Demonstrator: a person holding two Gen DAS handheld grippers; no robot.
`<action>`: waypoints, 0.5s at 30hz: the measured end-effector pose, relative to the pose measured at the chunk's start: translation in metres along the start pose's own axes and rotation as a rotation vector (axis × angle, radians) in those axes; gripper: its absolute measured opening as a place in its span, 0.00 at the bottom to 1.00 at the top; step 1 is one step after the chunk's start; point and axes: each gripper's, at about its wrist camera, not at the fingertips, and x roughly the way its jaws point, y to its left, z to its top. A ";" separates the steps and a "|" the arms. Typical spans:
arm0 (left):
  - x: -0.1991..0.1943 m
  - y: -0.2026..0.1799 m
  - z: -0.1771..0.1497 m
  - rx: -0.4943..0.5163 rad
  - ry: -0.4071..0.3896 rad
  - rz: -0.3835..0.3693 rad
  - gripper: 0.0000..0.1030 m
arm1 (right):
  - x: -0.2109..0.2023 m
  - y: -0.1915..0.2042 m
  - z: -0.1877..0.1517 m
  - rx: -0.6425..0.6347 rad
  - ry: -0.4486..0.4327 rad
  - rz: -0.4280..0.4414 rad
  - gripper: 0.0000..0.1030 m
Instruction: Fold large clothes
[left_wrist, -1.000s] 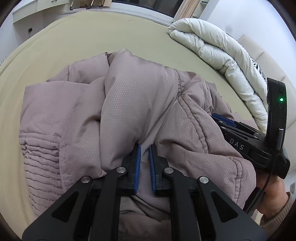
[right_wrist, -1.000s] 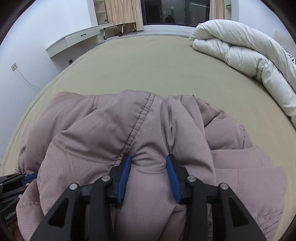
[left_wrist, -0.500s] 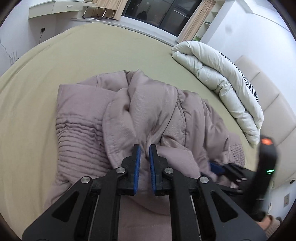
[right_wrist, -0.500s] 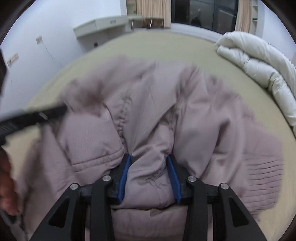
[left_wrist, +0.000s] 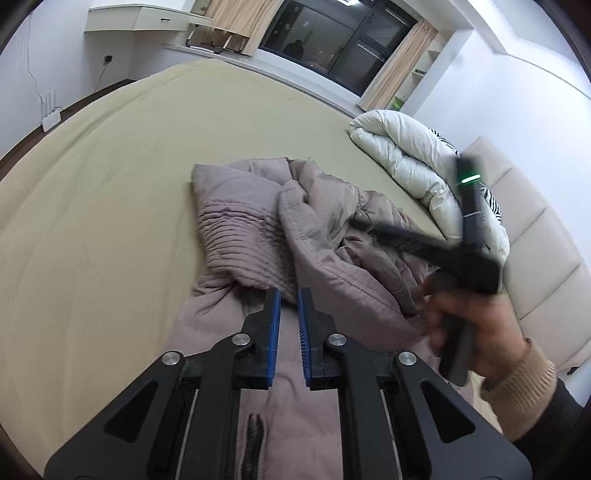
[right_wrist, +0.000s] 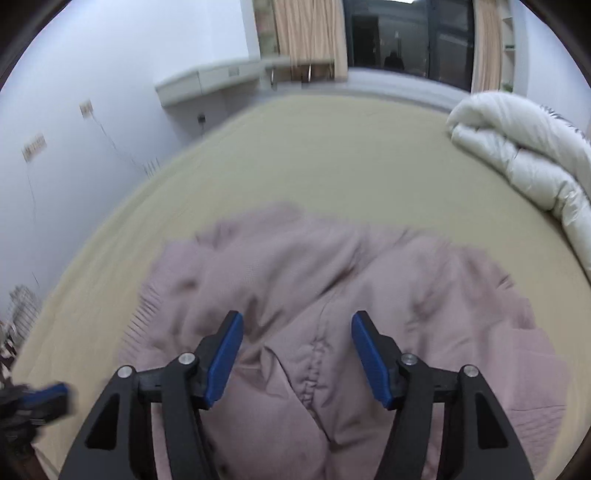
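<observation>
On the bed (left_wrist: 110, 206), the left hand-held gripper (left_wrist: 289, 306) pinches the mauve puffer jacket (left_wrist: 258, 229) while the right hand-held gripper (right_wrist: 297, 354) opens above it, risking the bundled fold slumping apart.

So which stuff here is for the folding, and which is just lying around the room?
For the folding:
- mauve padded jacket, crumpled on the bed
- left gripper, shut on a fold of the jacket
- right gripper, jaws opening, pads not pressing the fabric

Just lying about:
- white duvet, rolled up
- beige headboard
- white desk by the wall
</observation>
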 end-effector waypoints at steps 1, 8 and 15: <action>-0.006 0.003 -0.002 0.000 0.001 0.007 0.09 | 0.024 0.004 -0.009 -0.020 0.077 -0.026 0.67; -0.066 0.044 -0.030 0.020 0.012 0.105 0.09 | -0.020 -0.002 -0.025 0.050 -0.007 -0.056 0.70; -0.135 0.103 -0.090 -0.056 0.044 0.186 0.09 | -0.137 -0.010 -0.094 0.106 -0.183 0.019 0.88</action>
